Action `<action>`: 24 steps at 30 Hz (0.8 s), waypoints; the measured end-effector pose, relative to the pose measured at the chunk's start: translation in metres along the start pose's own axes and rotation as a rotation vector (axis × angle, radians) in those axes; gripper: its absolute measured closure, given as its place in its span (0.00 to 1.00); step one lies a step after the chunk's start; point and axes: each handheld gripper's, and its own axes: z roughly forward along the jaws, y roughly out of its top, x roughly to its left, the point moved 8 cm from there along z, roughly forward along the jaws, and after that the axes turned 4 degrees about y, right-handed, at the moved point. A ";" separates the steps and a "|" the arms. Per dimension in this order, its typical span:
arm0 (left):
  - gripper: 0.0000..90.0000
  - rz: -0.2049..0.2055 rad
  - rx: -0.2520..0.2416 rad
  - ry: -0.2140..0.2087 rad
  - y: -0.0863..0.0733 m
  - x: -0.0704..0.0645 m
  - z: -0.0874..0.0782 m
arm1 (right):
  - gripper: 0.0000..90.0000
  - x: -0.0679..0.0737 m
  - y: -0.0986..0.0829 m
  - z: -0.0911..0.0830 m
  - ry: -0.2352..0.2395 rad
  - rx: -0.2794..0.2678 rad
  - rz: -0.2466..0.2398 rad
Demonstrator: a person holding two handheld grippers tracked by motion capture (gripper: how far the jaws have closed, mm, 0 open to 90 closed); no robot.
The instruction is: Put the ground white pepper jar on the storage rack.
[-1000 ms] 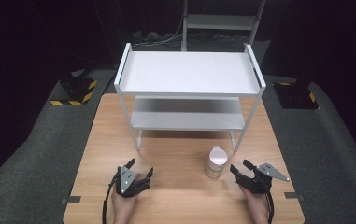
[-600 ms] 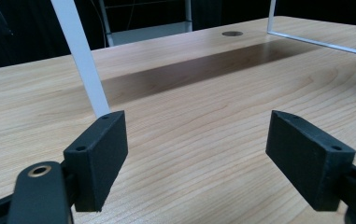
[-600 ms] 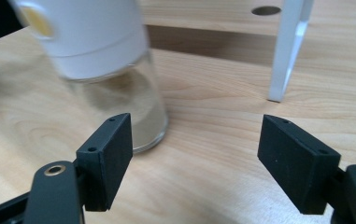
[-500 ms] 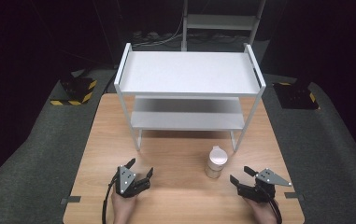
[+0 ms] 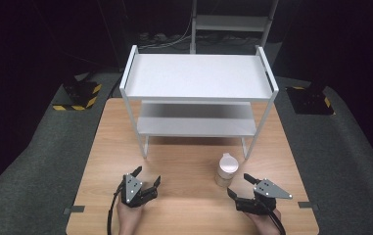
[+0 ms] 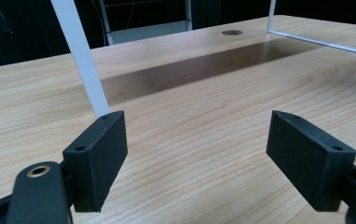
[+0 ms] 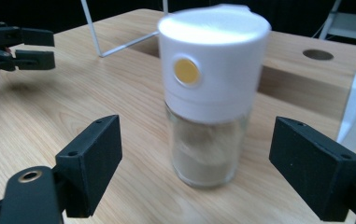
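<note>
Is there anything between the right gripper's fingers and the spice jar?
No. In the right gripper view the jar stands ahead of the open right gripper, with bare wooden table between them.

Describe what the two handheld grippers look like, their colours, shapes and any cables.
Both are black. The left gripper and the right gripper each carry a grey three-cornered plate on top. Each has two blocky rectangular jaws with small screw holes, seen close in the gripper views. A black cable trails from the left one, and another runs back from the right one. The hands holding them are bare, with no sleeves in sight.
</note>
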 end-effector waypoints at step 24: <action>0.23 -0.011 -0.006 -0.003 0.000 0.001 0.000 | 0.20 0.007 0.016 0.056 -0.098 0.110 -0.052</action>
